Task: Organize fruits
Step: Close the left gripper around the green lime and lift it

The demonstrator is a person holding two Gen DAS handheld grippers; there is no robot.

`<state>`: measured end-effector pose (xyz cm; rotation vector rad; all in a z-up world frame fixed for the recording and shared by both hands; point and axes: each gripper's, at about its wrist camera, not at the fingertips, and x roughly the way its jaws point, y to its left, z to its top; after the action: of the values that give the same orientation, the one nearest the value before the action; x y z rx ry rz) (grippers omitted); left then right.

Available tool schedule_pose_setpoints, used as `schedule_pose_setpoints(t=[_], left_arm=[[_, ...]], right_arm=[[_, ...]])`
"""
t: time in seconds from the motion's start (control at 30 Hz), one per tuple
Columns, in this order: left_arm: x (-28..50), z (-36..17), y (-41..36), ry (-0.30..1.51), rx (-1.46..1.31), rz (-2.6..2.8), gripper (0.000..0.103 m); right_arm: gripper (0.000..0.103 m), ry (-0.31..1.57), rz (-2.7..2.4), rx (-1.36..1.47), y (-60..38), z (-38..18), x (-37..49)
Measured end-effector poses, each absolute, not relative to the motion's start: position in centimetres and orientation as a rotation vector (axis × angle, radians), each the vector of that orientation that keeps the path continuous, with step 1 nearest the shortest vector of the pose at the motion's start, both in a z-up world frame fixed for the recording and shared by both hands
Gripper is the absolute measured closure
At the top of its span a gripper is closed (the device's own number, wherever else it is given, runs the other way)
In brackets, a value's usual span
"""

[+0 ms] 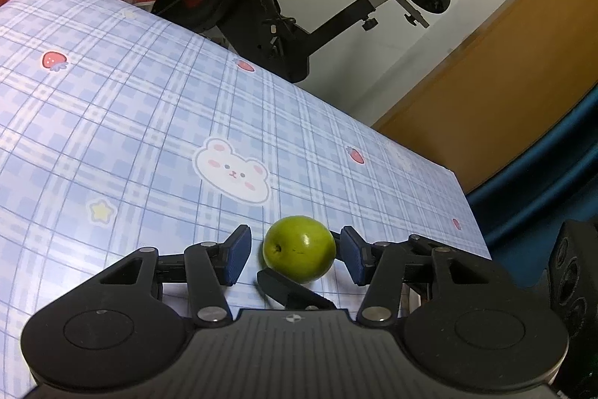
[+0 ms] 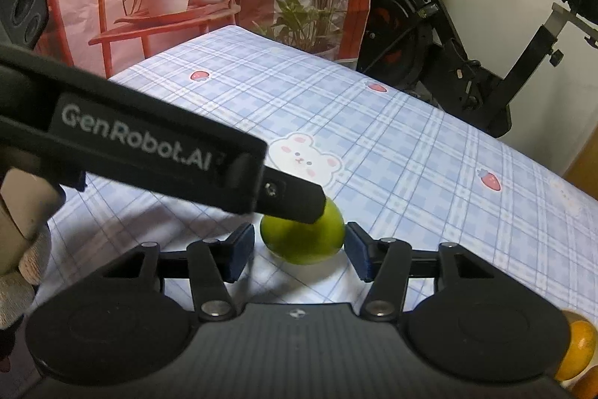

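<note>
Green fruit between both grippers' jaws.

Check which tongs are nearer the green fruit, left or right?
Left, narrowly. The left tongs straddle the green fruit, nearly touching it on one side. The right tongs also bracket it, but with gaps on both sides.

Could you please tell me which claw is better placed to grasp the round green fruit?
Left, probably: the round green fruit sits deep between the left claw's open pads. It lies nearer the right claw's tips, with the left's finger across it.
</note>
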<state>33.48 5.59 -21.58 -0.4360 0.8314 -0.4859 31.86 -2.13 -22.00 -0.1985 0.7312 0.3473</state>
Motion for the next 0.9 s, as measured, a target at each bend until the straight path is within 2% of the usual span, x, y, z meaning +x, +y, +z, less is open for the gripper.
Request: schedule_pose_setpoints(t=[0.07,0.23,0.37,0.47,0.9], left_arm=[[33.5,-21.9,5.6,0.834,-0.440,-0.485,0.048],[33.6,-22.6,6.1,0.837,-0.477,-0.482,0.051],[33.4,-22.7,6.4,0.831,-0.496,-0.500,0.061],[33.3,-22.7,6.2,0.829,-0.488,-0.509,0.064],[31.1,-20.2,4.1,0.778,-0.403,-0.529,0.066]], right_arm=[[0.051,0.731,0.347,-0.192,-2.2,-22.0,31.9],[0.051,0.736,0.343,-0.170,-2.2,-22.1,31.9],[0.051,0.743,0.342,-0.154,-2.3,-22.3,31.9],[0.052,0.744,0.340,-0.142,-2.4,-22.3,31.9],[0.052,0.691,0.334,-0.090,-3.5,-20.6,28.9]])
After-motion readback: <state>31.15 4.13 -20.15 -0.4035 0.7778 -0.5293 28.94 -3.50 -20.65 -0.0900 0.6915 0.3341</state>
